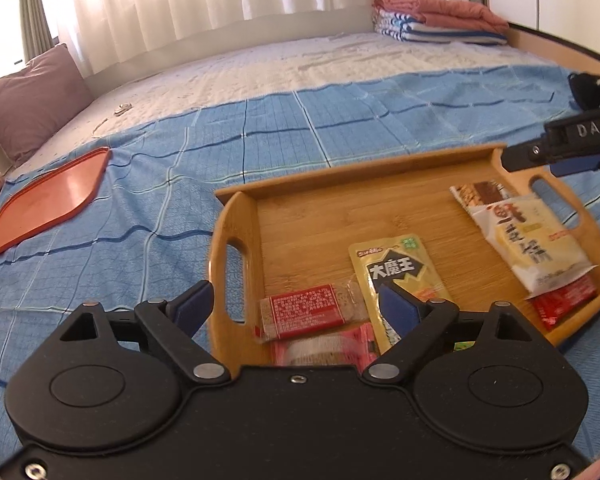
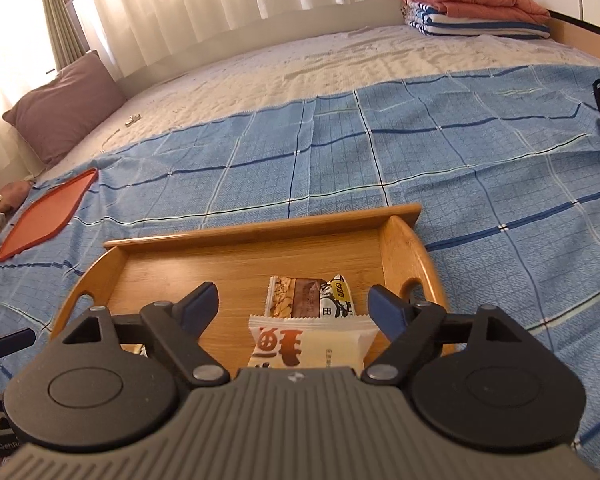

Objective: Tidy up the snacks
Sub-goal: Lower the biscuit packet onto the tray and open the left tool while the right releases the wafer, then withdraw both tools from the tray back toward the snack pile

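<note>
The snack packets, among them a yellow pouch (image 1: 396, 276), a red bar (image 1: 304, 316) and a white cake packet (image 1: 536, 248), are seen lying loosely inside the wooden tray (image 1: 236, 216), which is set on the blue checked bed cover (image 1: 140, 200). The left tool (image 1: 296, 304) and the right tool (image 2: 292, 308) are both held with jaws apart, nothing clamped. Since the bed is soft, the tray could be tipped if pressed at one end, and the overlapped packets could be dragged together.
</note>
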Demonstrator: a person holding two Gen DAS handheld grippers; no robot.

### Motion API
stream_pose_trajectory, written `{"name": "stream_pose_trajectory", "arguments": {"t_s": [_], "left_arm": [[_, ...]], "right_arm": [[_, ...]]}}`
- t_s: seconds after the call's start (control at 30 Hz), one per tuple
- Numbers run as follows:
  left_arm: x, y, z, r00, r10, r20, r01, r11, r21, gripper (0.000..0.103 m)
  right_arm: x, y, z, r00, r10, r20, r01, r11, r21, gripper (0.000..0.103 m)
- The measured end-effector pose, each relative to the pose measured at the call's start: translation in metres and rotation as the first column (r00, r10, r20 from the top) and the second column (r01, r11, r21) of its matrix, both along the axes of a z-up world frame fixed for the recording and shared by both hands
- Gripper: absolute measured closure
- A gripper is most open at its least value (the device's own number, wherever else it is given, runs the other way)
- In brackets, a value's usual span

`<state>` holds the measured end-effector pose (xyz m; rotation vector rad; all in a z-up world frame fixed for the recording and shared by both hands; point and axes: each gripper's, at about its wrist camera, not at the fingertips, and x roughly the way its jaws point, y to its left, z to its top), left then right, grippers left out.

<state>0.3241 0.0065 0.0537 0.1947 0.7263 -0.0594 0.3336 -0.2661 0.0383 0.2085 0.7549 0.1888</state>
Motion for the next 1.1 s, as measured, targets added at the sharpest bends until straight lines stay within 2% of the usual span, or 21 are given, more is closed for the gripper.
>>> {"name": "stream_pose_trajectory", "arguments": {"t_s": [0.27, 0.63, 0.77, 0.93, 1.1], "left_arm": [[-0.067, -0.001, 0.03, 0.999, -0.026, 0.031, 0.028, 0.998, -0.05, 0.011], [-0.17, 0.001, 0.049, 0.997, -0.045, 0.069, 0.055, 0.988, -0.147, 0.01], [-0.201, 0.002, 0.048, 0.995, -0.045, 0.084, 0.058, 0.984, -0.17, 0.01], [-0.234, -0.002, 0.04, 0.993, -0.054, 0.102, 0.07, 0.985, -0.157, 0.009], [-0.257, -0.003, 0.025, 0.996, -0.044, 0.084, 0.059, 0.98, -0.192, 0.009]], "right_arm": [[-0.069, 0.001, 0.025, 0.998, 0.046, 0.048, -0.047, 0.999, 0.008, 0.013], [-0.176, 0.004, 0.045, 0.984, 0.133, 0.117, -0.132, 0.991, -0.013, 0.01], [-0.21, 0.003, 0.045, 0.978, 0.152, 0.144, -0.149, 0.988, -0.03, 0.009], [-0.246, 0.003, 0.035, 0.972, 0.172, 0.157, -0.167, 0.985, -0.046, 0.008], [-0.279, 0.006, 0.018, 0.97, 0.18, 0.162, -0.17, 0.983, -0.068, 0.008]]}}
